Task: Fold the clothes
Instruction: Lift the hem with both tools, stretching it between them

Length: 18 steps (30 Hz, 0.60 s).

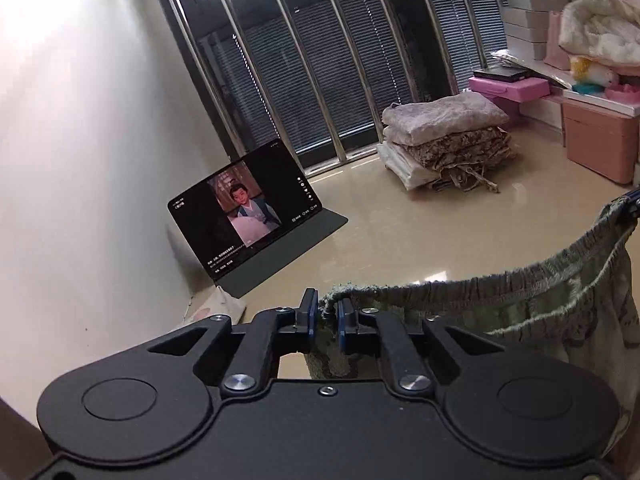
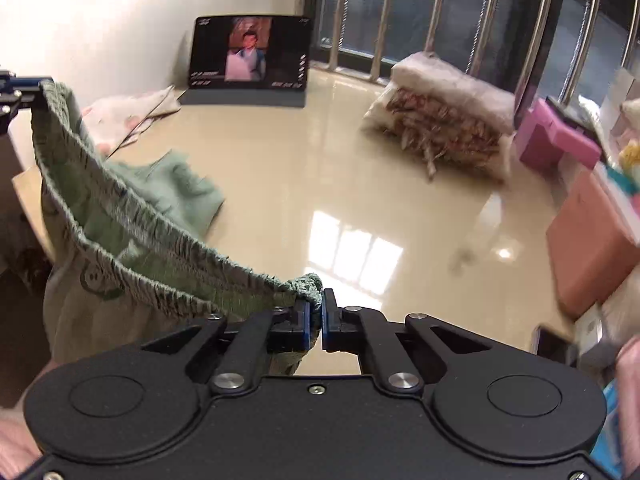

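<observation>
A pair of green patterned trousers (image 1: pixel 540 304) with an elastic waistband hangs in the air between my two grippers. My left gripper (image 1: pixel 324 320) is shut on one end of the waistband. My right gripper (image 2: pixel 316 314) is shut on the other end of the trousers (image 2: pixel 132 240). The right gripper also shows at the right edge of the left wrist view (image 1: pixel 634 200), and the left gripper shows at the left edge of the right wrist view (image 2: pixel 20 92). The waistband sags between them. One trouser leg (image 2: pixel 180 192) trails down toward the floor.
A stack of folded clothes (image 1: pixel 448 140) (image 2: pixel 444 120) lies on the glossy beige floor near the barred window. A tablet (image 1: pixel 244 212) (image 2: pixel 250 54) plays video against the white wall. Pink boxes (image 1: pixel 600 140) and bedding stand at the right. A cloth bag (image 2: pixel 132 112) lies beside the tablet.
</observation>
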{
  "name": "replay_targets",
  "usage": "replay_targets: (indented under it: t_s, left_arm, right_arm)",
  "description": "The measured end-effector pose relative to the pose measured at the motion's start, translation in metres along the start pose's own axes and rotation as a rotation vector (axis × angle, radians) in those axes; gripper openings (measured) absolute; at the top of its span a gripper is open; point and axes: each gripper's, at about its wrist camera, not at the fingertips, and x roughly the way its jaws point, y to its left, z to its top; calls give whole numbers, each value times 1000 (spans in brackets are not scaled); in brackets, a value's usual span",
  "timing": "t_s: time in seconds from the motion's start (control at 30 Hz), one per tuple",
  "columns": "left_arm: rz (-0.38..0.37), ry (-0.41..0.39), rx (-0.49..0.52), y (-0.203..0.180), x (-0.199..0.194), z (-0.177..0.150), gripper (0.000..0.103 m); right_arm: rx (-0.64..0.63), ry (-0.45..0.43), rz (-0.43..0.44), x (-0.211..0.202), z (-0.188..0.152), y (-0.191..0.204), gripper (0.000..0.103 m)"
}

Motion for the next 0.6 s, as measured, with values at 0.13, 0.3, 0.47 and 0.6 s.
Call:
replay_targets:
  t_s: [0.13, 0.3, 0.47, 0.6]
  left_arm:
    - [115, -166, -24, 28, -3, 111, 8]
    - [232, -428, -84, 48, -66, 190, 8]
    - [311, -587, 0, 30, -107, 180, 8]
    - [337, -573, 159, -9, -100, 118, 8]
  right_arm:
    - [-69, -161, -237, -31, 109, -30, 4]
    - [-78, -438, -409, -124, 199, -42, 4]
    - [-155, -602, -601, -163, 195, -32, 4]
    - [-200, -565, -557, -148, 143, -22, 4]
